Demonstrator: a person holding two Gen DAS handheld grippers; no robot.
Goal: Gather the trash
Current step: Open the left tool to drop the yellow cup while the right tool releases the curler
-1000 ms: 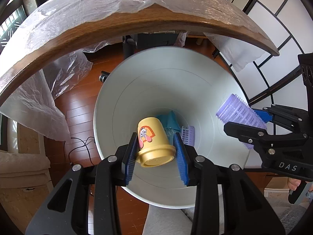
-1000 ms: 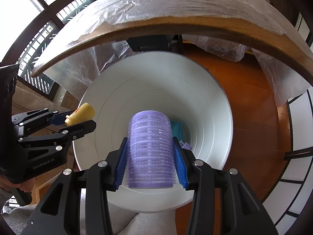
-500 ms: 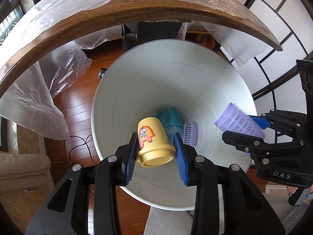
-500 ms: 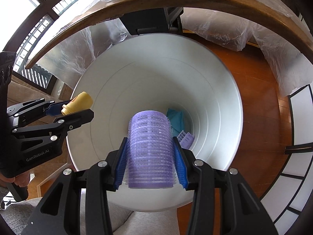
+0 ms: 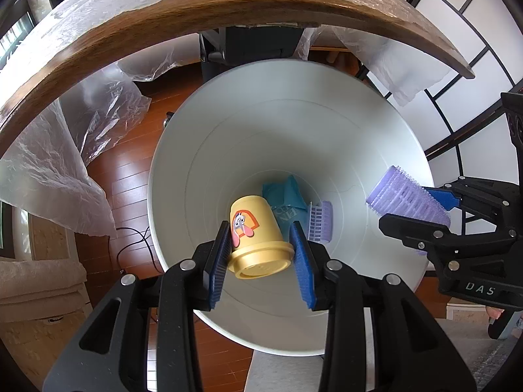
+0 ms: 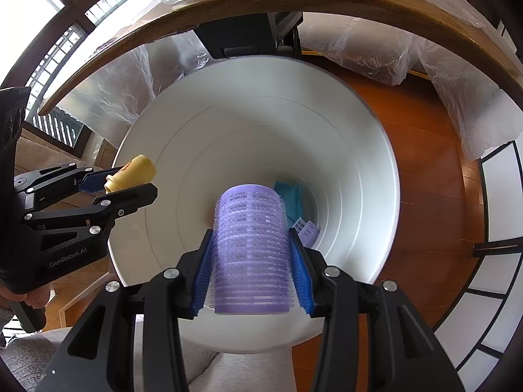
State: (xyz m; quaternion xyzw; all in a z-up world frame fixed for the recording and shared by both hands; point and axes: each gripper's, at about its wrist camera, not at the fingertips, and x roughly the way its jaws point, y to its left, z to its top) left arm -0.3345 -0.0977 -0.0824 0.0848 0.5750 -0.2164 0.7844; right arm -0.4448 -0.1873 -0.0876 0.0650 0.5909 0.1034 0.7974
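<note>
My left gripper (image 5: 260, 250) is shut on a small yellow cup (image 5: 256, 235) with a cartoon sticker, held above the mouth of a white bin (image 5: 183, 170). The right gripper (image 6: 251, 254) is shut on a purple hair roller (image 6: 250, 248), also over the white bin (image 6: 359, 150). Each gripper shows in the other's view: the right gripper (image 5: 421, 209) with the hair roller (image 5: 405, 196) over the bin's right rim, the left gripper (image 6: 124, 181) with the yellow cup (image 6: 132, 174) at its left rim. At the bin's bottom lie a teal packet (image 5: 286, 196) and a smaller purple roller (image 5: 320, 220).
A curved wooden table edge (image 5: 196, 16) covered with clear plastic sheeting (image 5: 59, 150) arches above the bin. The bin stands on a red-brown wood floor (image 6: 425, 163). White panelled sliding doors (image 5: 467, 39) are at the right. Grey trouser fabric (image 6: 248, 372) shows below the bin.
Both grippers have shifted slightly so the bin looks a little larger and more centred beneath them. The cup and the roller stay gripped.
</note>
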